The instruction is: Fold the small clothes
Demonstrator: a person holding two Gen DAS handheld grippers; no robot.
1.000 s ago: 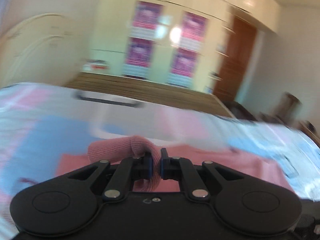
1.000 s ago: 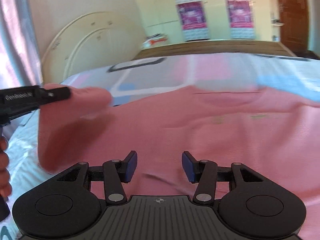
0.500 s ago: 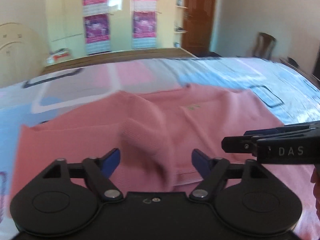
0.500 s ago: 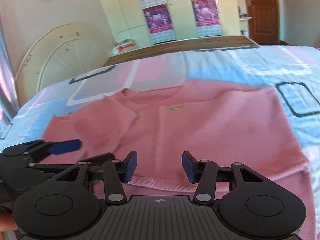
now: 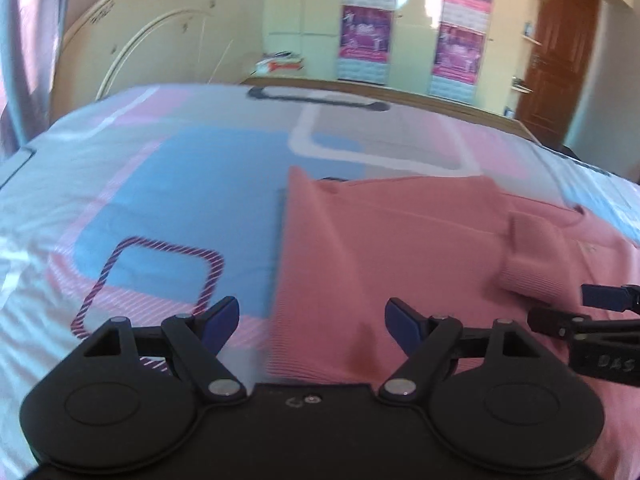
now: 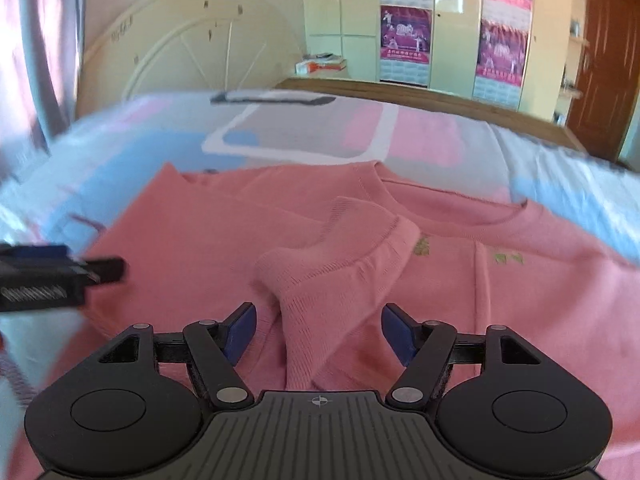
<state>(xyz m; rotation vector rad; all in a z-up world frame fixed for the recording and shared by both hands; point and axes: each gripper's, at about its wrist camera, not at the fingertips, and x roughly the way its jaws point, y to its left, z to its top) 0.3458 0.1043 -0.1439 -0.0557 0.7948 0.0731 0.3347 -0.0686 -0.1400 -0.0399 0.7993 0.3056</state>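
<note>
Bed [image 5: 168, 184]: covered by a sheet of blue, pink and grey blocks; fills most of both views.
Wardrobe [image 6: 360, 20]: cream doors beyond the bed, purple posters [image 6: 404, 36] stuck on.
Headboard [image 6: 192, 40]: cream, curved, at the far left end of the bed.
Pink sweater [image 6: 480, 288]: spread flat on the bed, neckline toward the wardrobe; left sleeve folded across the chest.
Sleeve cuff [image 6: 344, 264]: ribbed, lying bunched on the sweater front, reaching in between the right fingers but not pinched.
Left hand-held gripper [image 5: 312, 320]: jaws well apart, holding nothing; over the sweater's left edge, one finger above the sheet, the other above pink fabric.
Right hand-held gripper [image 6: 318, 332]: jaws opening, blue pads clear of the cuff on both sides.
</note>
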